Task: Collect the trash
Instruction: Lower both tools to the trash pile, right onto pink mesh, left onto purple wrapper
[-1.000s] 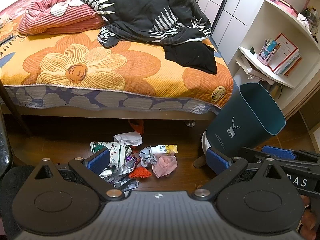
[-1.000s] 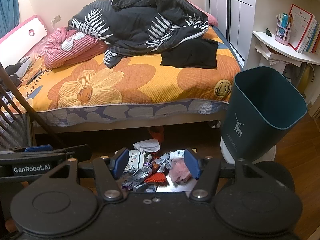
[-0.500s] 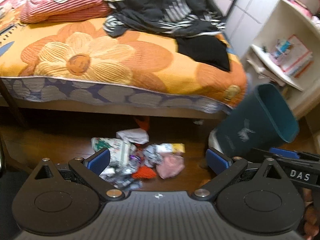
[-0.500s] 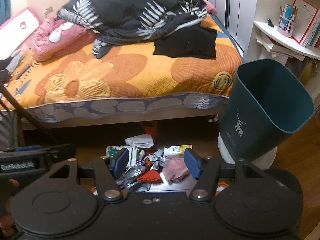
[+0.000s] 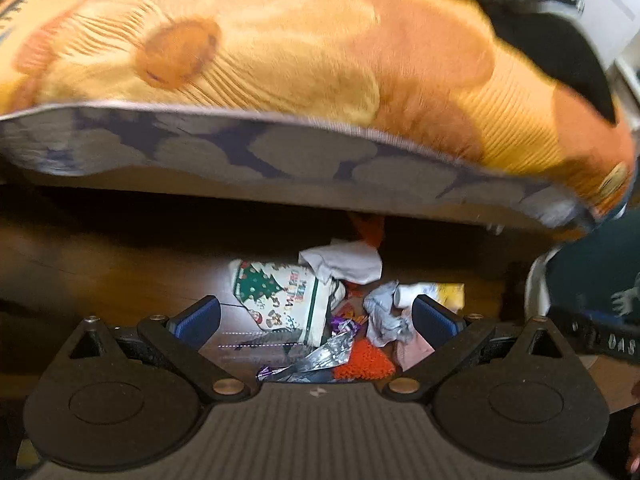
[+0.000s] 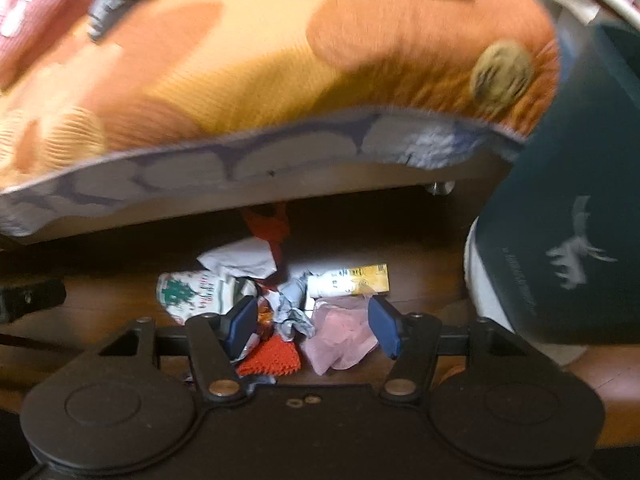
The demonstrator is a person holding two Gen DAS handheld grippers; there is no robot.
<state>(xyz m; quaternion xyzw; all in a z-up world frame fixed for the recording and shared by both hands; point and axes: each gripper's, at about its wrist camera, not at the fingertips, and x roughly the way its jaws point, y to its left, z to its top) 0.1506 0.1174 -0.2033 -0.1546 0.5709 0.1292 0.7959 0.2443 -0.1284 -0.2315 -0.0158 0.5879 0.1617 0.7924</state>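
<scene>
A pile of trash lies on the wooden floor by the bed's edge: a Christmas-print bag (image 5: pixel 280 300) (image 6: pixel 192 292), white crumpled paper (image 5: pixel 344 260) (image 6: pixel 240 260), a grey wad (image 5: pixel 384 312) (image 6: pixel 292 312), a white and yellow tube (image 5: pixel 432 292) (image 6: pixel 348 280), a pink tissue (image 6: pixel 344 336), an orange-red net (image 5: pixel 360 360) (image 6: pixel 272 356) and silver foil (image 5: pixel 320 356). My left gripper (image 5: pixel 316 316) is open, low over the pile. My right gripper (image 6: pixel 314 324) is open, with the pink tissue between its fingers. The dark teal bin (image 6: pixel 568 208) (image 5: pixel 600 280) stands at the right.
The bed with an orange flower cover (image 5: pixel 280 60) (image 6: pixel 280 60) overhangs the pile closely. A red item (image 6: pixel 268 224) lies under the bed. The right gripper's arm (image 5: pixel 600 340) shows at the right of the left wrist view.
Both grippers have dropped and moved forward toward the trash pile. The bed now fills the upper view and the pile looks much bigger. Both stay open.
</scene>
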